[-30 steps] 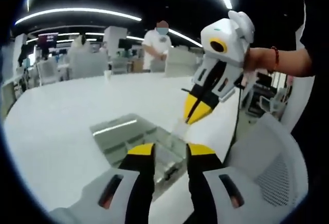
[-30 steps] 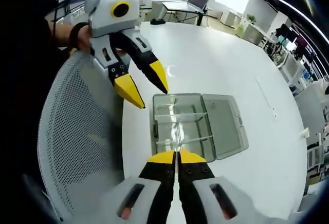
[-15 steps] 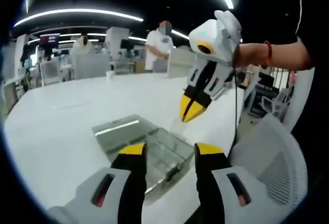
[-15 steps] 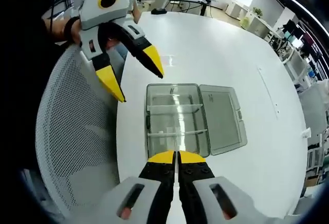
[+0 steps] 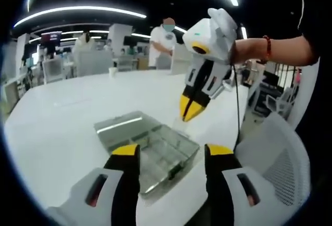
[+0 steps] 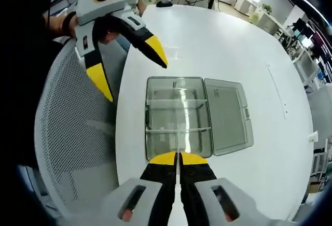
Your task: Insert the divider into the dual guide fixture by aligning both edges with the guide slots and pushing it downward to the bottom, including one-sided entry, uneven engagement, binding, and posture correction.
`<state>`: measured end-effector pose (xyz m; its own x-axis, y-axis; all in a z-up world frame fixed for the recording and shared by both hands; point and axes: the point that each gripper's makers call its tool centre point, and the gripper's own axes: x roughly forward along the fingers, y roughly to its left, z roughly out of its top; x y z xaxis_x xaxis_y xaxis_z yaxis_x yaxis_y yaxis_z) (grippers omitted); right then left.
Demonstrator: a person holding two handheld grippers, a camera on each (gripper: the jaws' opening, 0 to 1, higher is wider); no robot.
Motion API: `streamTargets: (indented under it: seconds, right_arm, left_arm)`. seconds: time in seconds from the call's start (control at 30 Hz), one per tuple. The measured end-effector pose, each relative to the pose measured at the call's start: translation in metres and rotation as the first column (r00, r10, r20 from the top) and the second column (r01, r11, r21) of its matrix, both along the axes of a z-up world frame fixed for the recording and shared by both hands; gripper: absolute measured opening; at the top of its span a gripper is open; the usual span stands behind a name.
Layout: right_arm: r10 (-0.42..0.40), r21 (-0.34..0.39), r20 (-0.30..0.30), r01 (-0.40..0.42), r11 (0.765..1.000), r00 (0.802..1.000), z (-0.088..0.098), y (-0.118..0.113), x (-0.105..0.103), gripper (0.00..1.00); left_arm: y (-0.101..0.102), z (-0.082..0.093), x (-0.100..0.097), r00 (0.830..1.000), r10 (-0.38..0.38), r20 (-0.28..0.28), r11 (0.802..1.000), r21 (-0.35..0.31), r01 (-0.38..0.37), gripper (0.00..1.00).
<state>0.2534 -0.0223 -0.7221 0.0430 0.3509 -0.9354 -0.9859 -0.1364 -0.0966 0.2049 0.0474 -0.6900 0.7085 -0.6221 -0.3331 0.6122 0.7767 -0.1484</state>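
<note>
In the left gripper view, the left gripper (image 5: 171, 156) rises from the bottom with its yellow-tipped jaws spread wide and nothing between them, pointing over the box (image 5: 148, 145), a clear plastic case with its lid folded flat on the far side, lying on the white table (image 5: 62, 117) near its right edge. The right gripper (image 5: 191, 111) comes in from the upper right, held by a hand (image 5: 249, 55) with a red wrist band, nose down, jaws pinched together on the thin clear divider (image 5: 179, 128), which hangs just above the box's near right corner. Compared with a second ago the left jaws stand much further apart and the right gripper is nearer the box. In the right gripper view, the right gripper (image 6: 177, 157) looks down on the box (image 6: 176, 117), its jaws closed on the divider (image 6: 177, 142), seen edge-on as a pale line over the near compartment; whether its edges sit in the slots cannot be told. Two cross dividers already show in the box, and the lid (image 6: 228, 114) lies open to the right. The left gripper (image 6: 132, 73) hovers at upper left over a mesh chair (image 6: 72, 148), jaws splayed wider than before.
</note>
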Motion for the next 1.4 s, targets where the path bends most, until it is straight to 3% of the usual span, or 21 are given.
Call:
streamTargets:
  seconds: [0.67, 0.7, 1.4]
  right_arm:
    - [0.026, -0.044, -0.041, -0.027, 0.999, 0.999, -0.009, 0.0, 0.001, 0.0]
    - [0.042, -0.056, -0.019, -0.042, 0.998, 0.999, -0.01, -0.002, 0.003, 0.0]
    - [0.043, -0.051, -0.025, -0.044, 0.998, 0.999, -0.008, 0.002, 0.001, 0.0]
  left_arm:
    - [0.007, 0.0, 0.005, 0.999, 0.034, -0.007, 0.999, -0.021, -0.034, 0.49]
    - [0.007, 0.0, 0.005, 0.999, 0.035, -0.007, 0.999, -0.024, -0.035, 0.49]
    - [0.006, 0.0, 0.005, 0.999, 0.031, -0.013, 0.999, -0.033, -0.031, 0.48]
